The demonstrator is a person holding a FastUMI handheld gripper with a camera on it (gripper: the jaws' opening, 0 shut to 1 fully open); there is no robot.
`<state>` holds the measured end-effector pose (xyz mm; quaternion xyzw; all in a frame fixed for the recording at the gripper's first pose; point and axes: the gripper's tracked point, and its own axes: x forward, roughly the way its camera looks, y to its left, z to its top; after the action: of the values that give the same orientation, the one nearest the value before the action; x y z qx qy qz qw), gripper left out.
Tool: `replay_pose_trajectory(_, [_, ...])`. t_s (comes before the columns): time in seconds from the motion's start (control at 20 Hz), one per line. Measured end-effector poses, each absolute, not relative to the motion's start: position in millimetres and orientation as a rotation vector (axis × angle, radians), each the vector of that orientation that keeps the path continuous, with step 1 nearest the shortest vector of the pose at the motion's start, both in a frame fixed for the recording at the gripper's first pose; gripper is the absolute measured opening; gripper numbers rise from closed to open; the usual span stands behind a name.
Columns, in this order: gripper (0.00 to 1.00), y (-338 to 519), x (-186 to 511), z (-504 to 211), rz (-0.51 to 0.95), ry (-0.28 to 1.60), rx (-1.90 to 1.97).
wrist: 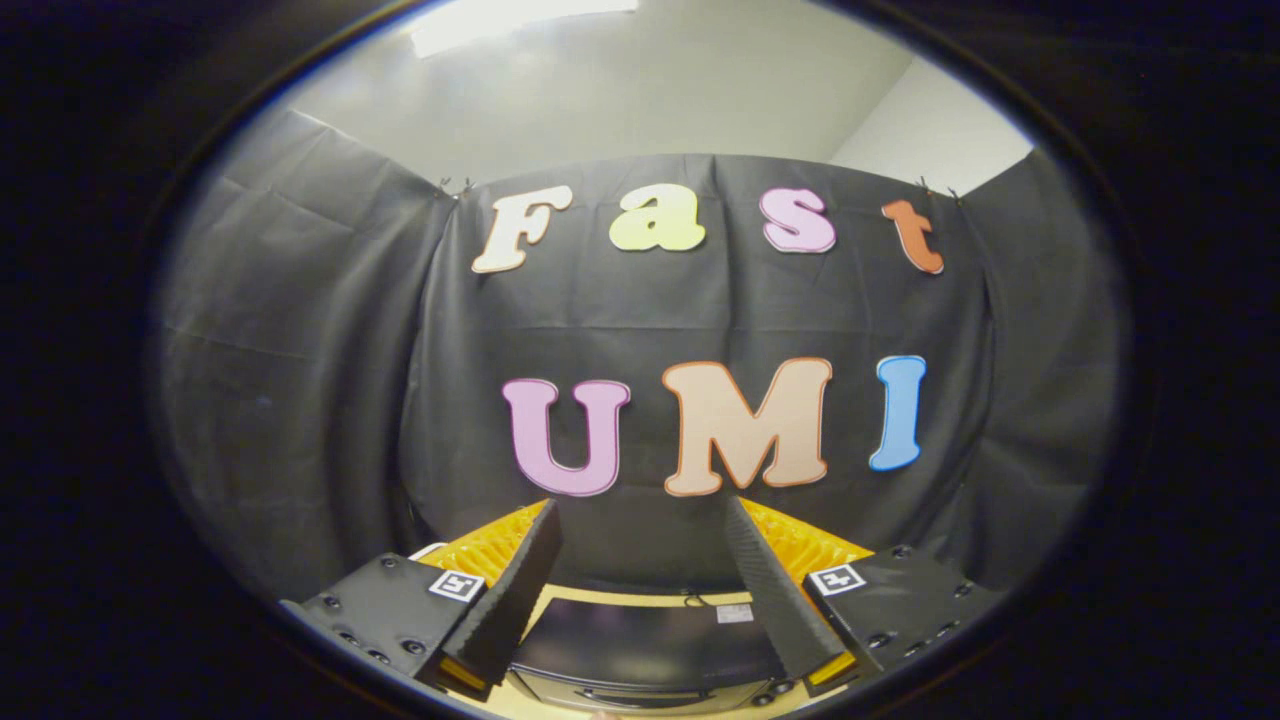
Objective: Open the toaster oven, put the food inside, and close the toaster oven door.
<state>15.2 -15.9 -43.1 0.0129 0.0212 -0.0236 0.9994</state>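
My gripper [640,515] is held high and level, facing the booth's black cloth wall, and its two fingers stand open with nothing between them. Far below, between and under the fingers, lies the dark top of the toaster oven [640,645] with its front edge and a handle-like bar toward me. It stands on a light wooden table [620,598]. A small white label [735,613] sits near the oven's back right corner. No food shows here.
The black cloth wall [300,400] wraps the back and both sides of the booth. Above it are a pale wall and ceiling with a bright light [520,20].
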Motion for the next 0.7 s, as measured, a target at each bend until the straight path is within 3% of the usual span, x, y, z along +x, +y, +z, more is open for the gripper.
replay_pose_trajectory(0.7, [1.0, -24.6, 16.6, -242.2, -0.126, 0.388, -0.026])
